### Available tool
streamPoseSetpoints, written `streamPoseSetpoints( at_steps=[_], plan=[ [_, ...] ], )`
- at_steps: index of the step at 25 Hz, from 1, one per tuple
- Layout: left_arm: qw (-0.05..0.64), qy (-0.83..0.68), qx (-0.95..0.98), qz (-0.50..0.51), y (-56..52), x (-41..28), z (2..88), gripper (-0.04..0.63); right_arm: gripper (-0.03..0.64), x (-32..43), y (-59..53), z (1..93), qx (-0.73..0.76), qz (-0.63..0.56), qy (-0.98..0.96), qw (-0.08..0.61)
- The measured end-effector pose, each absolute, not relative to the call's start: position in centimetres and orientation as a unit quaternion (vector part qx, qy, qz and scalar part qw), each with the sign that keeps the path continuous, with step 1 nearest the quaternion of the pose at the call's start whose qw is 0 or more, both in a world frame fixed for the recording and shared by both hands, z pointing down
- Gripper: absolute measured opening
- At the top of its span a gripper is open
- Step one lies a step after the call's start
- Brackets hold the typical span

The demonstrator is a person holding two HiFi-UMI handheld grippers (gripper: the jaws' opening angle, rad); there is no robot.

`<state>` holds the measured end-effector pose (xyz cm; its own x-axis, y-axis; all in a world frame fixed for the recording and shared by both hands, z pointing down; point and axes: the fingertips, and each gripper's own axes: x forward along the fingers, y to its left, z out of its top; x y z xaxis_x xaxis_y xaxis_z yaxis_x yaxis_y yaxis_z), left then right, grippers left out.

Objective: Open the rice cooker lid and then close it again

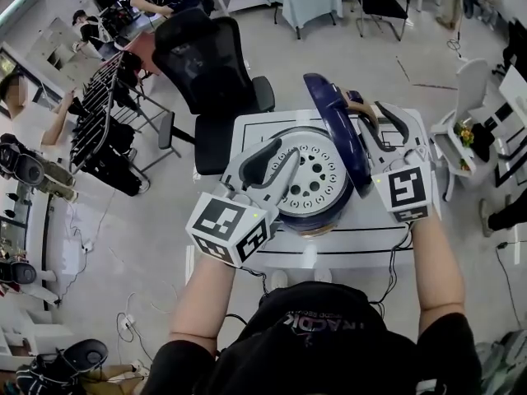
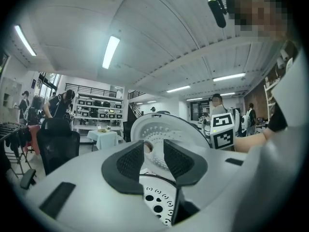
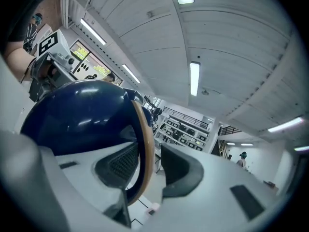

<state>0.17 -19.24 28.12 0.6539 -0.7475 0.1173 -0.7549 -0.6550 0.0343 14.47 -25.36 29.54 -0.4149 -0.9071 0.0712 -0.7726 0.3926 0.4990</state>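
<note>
The rice cooker (image 1: 313, 216) stands on a white table (image 1: 247, 134) with its dark blue lid (image 1: 333, 130) raised, the perforated white inner plate (image 1: 317, 175) facing left. My left gripper (image 1: 280, 161) hovers in front of that plate, jaws apart and empty; in the left gripper view the gripper (image 2: 153, 156) points at the inner plate (image 2: 166, 127). My right gripper (image 1: 380, 122) is at the lid's back. In the right gripper view the tan handle (image 3: 145, 144) of the blue lid (image 3: 77, 120) lies between the gripper's (image 3: 153, 166) fingers, against the left pad, with a gap to the right pad.
A black office chair (image 1: 210, 64) stands just beyond the table. A clothes rack (image 1: 107, 130) is at the left and a white side stand (image 1: 469, 130) at the right. Cables hang under the table's near edge. People work at the back left.
</note>
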Motion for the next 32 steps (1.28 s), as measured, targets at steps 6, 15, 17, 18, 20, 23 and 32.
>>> streamPoseSetpoints(
  at_steps=[6,15,17,18,20,23,32],
  plan=[
    [0.052,-0.410,0.909,0.047,-19.5,2.0,29.0,0.132,0.150,16.5,-25.7,29.6,0.524,-0.173,-0.821,0.147],
    [0.061,-0.414,0.907,0.050,-19.4,4.3,30.2,0.130,0.149,20.0,-26.3,30.5,0.537,-0.138,-0.823,0.124],
    [0.062,-0.413,0.907,0.053,-19.4,4.4,30.5,0.130,0.149,20.5,-26.3,30.6,0.540,-0.126,-0.824,0.116],
    [0.063,-0.413,0.907,0.054,-19.4,4.5,30.5,0.130,0.149,20.7,-26.2,30.6,0.543,-0.122,-0.824,0.112],
    [0.064,-0.411,0.908,0.053,-19.3,4.5,30.6,0.130,0.149,21.2,-26.0,30.7,0.547,-0.117,-0.822,0.108],
    [0.065,-0.408,0.909,0.048,-19.2,4.5,30.6,0.130,0.147,21.8,-25.4,30.8,0.556,-0.109,-0.818,0.101],
    [0.072,-0.389,0.918,0.039,-17.0,3.0,30.9,0.130,0.146,22.5,-21.5,29.3,0.598,-0.106,-0.791,0.075]
  ],
)
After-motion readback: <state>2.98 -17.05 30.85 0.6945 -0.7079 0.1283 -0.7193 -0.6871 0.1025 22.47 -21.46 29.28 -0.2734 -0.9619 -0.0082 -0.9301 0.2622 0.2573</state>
